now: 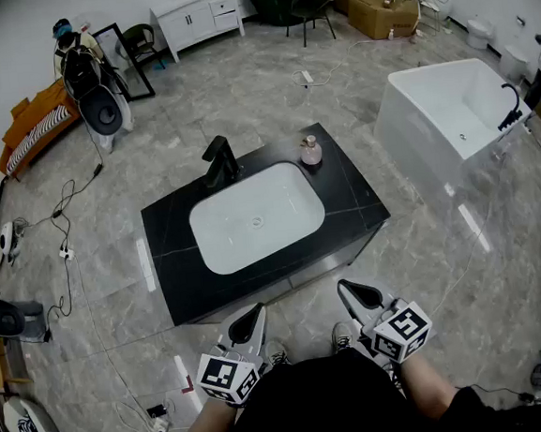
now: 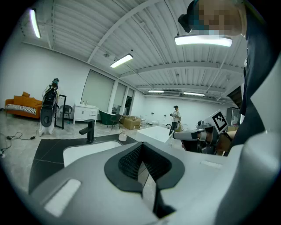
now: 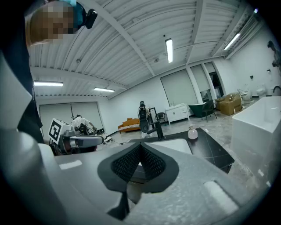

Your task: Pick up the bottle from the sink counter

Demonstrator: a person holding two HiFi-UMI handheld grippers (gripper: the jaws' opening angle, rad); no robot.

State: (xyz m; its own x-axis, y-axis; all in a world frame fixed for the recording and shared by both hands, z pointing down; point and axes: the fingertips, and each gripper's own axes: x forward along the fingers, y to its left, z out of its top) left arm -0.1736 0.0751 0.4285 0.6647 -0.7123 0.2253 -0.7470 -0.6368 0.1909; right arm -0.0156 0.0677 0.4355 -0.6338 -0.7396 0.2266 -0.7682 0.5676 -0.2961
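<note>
A small pink bottle [image 1: 311, 150] stands upright on the back right corner of the black sink counter [image 1: 349, 194], to the right of the black faucet [image 1: 219, 160]. The white basin [image 1: 257, 219] fills the counter's middle. Both grippers hang close to my body, short of the counter's near edge and far from the bottle. My left gripper [image 1: 253, 317] is shut with nothing in it, and so is my right gripper [image 1: 351, 293]. The left gripper view shows the bottle [image 2: 123, 137] beyond the shut jaws. In the right gripper view the bottle [image 3: 192, 132] sits up and to the right.
A white bathtub [image 1: 459, 114] stands to the right of the counter. Cables and a power strip [image 1: 65, 252] trail over the floor at the left. At the back are a white cabinet [image 1: 198, 14], a dark chair [image 1: 308, 5] and cardboard boxes [image 1: 379, 8]. A person [image 2: 175, 115] stands far off.
</note>
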